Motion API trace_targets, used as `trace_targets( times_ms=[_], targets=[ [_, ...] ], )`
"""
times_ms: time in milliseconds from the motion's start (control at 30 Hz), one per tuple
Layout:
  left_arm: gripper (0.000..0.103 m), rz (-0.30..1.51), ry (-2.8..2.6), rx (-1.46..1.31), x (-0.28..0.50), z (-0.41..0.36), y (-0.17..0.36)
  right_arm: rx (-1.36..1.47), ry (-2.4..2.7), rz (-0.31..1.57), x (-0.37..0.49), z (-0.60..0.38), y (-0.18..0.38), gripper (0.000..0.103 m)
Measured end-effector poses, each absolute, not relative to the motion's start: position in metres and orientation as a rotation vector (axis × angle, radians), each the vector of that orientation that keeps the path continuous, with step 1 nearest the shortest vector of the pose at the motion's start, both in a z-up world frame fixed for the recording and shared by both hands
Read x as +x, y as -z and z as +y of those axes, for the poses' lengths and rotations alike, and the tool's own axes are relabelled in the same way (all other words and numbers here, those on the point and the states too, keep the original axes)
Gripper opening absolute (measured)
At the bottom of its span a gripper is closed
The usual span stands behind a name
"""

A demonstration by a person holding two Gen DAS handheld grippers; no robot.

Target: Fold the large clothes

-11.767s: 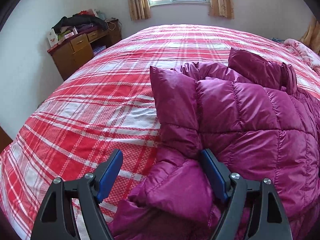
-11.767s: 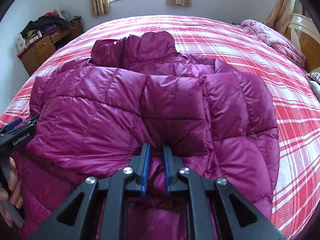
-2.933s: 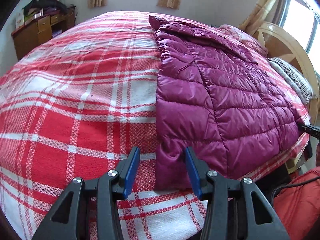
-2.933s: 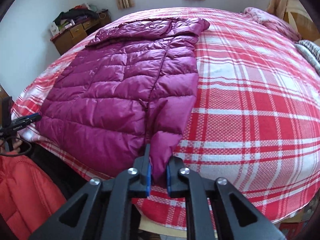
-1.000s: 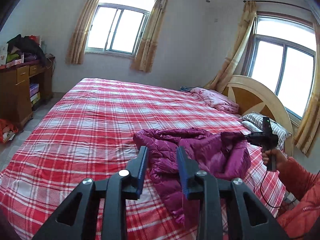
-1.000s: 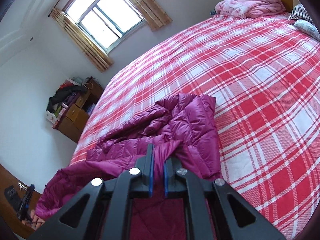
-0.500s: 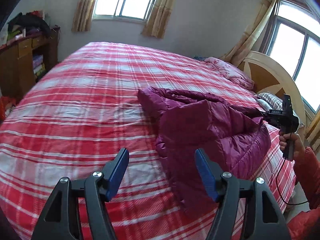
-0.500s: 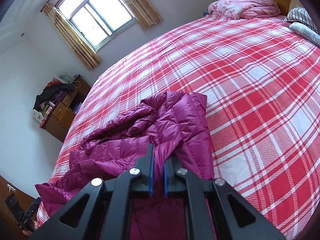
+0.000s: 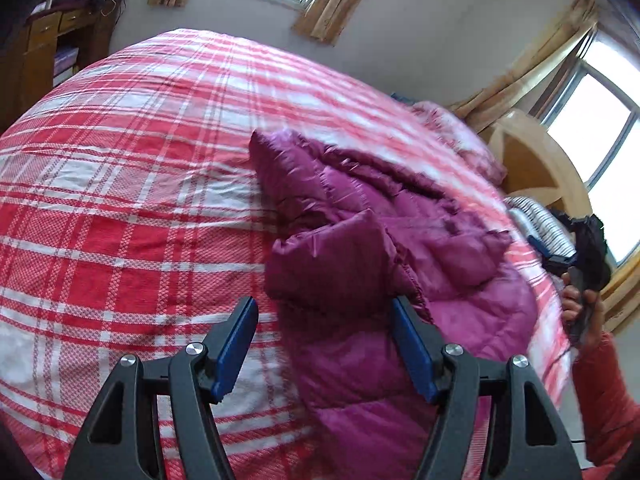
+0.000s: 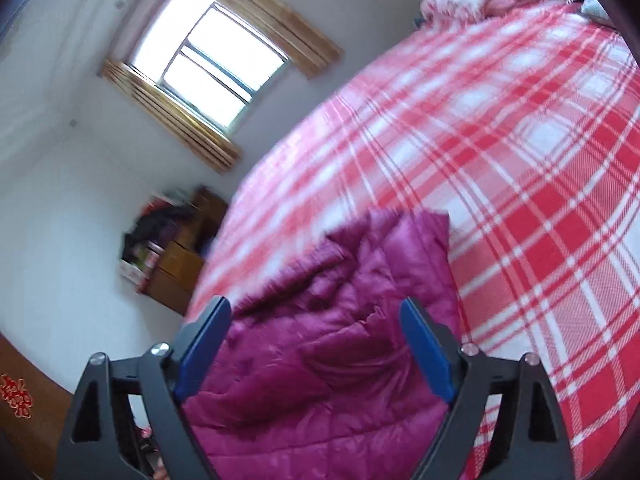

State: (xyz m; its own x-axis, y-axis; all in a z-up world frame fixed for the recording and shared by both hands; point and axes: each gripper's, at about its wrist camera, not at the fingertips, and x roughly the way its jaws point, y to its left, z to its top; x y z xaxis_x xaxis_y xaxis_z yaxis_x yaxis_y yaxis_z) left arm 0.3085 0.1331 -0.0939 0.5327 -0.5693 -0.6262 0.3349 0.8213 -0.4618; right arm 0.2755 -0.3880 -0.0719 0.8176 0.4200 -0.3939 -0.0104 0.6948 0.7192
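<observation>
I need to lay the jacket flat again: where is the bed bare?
Bare plaid bedspread lies left of the jacket, stretching toward the window wall. In the right wrist view, bedspread is also bare on the jacket's other side. The pink blanket and striped pillow crowd the headboard end.

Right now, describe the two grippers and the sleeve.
Left gripper and right gripper: black triangular frames with cut-outs, silver screws, flat blue finger pads. The right hand wears an orange-red sleeve; a thin black cable hangs below.
</observation>
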Motion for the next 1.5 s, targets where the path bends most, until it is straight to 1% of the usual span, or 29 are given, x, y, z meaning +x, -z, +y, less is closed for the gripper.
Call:
trace_targets(
  times_ms=[67,167,300,400,433,467,500,533,567,633,667,700,733,767,800,900,1000,1167,1267,1367,1433,1500],
  targets=[
    [0.069,0.813,0.584,-0.304,0.297,0.138,0.088,0.635,-0.22,0.584,0.269,-0.383,0.06,0.096],
    [0.069,0.772,0.607,-0.279,0.284,0.142,0.088,0.327,-0.188,0.665,0.27,-0.353,0.059,0.096],
    [0.069,0.803,0.595,-0.301,0.296,0.137,0.095,-0.013,-0.134,0.769,0.29,-0.31,0.086,0.095],
    [0.069,0.846,0.585,-0.275,0.313,0.124,0.101,-0.099,-0.119,0.822,0.314,-0.299,0.108,0.094],
    [0.069,0.852,0.59,-0.27,0.318,0.119,0.102,-0.1,-0.138,0.842,0.317,-0.299,0.114,0.085],
    [0.069,0.859,0.596,-0.266,0.321,0.116,0.102,-0.105,-0.159,0.865,0.321,-0.296,0.121,0.064],
    [0.069,0.861,0.599,-0.264,0.324,0.113,0.103,-0.116,-0.17,0.882,0.323,-0.295,0.126,0.049],
    [0.069,0.859,0.6,-0.264,0.327,0.112,0.103,-0.134,-0.169,0.895,0.323,-0.292,0.13,0.03],
    [0.069,0.853,0.596,-0.265,0.33,0.11,0.102,-0.148,-0.163,0.899,0.322,-0.289,0.132,0.017],
    [0.069,0.835,0.591,-0.264,0.33,0.107,0.102,-0.156,-0.147,0.865,0.314,-0.287,0.127,0.011],
    [0.064,0.82,0.589,-0.261,0.327,0.106,0.102,-0.148,-0.136,0.839,0.307,-0.288,0.123,0.01],
    [0.049,0.808,0.586,-0.255,0.323,0.105,0.1,-0.132,-0.13,0.815,0.302,-0.288,0.117,0.009],
    [0.04,0.805,0.585,-0.249,0.321,0.103,0.1,-0.106,-0.125,0.782,0.293,-0.29,0.109,0.009],
    [0.024,0.806,0.584,-0.245,0.318,0.102,0.099,-0.078,-0.118,0.749,0.283,-0.292,0.101,0.009],
    [0.016,0.801,0.585,-0.241,0.315,0.102,0.098,-0.054,-0.109,0.714,0.273,-0.294,0.093,0.009],
    [0.01,0.752,0.589,-0.219,0.3,0.1,0.089,-0.018,-0.098,0.625,0.25,-0.294,0.072,0.009],
    [0.009,0.691,0.596,-0.197,0.288,0.098,0.072,-0.023,-0.065,0.545,0.233,-0.291,0.049,0.009],
    [0.008,0.609,0.566,-0.144,0.296,0.088,0.034,-0.031,-0.028,0.447,0.25,-0.285,0.012,0.009],
    [0.008,0.563,0.527,-0.095,0.321,0.079,0.009,-0.055,-0.003,0.41,0.279,-0.283,-0.003,0.009],
    [0.008,0.545,0.474,-0.088,0.363,0.071,-0.006,-0.078,0.056,0.404,0.32,-0.282,-0.01,0.009],
    [0.008,0.565,0.394,-0.09,0.402,0.066,-0.004,-0.052,0.09,0.432,0.353,-0.286,-0.001,0.009],
    [0.008,0.607,0.319,-0.113,0.439,0.061,0.009,-0.027,0.144,0.478,0.387,-0.289,0.021,0.009]
  ],
)
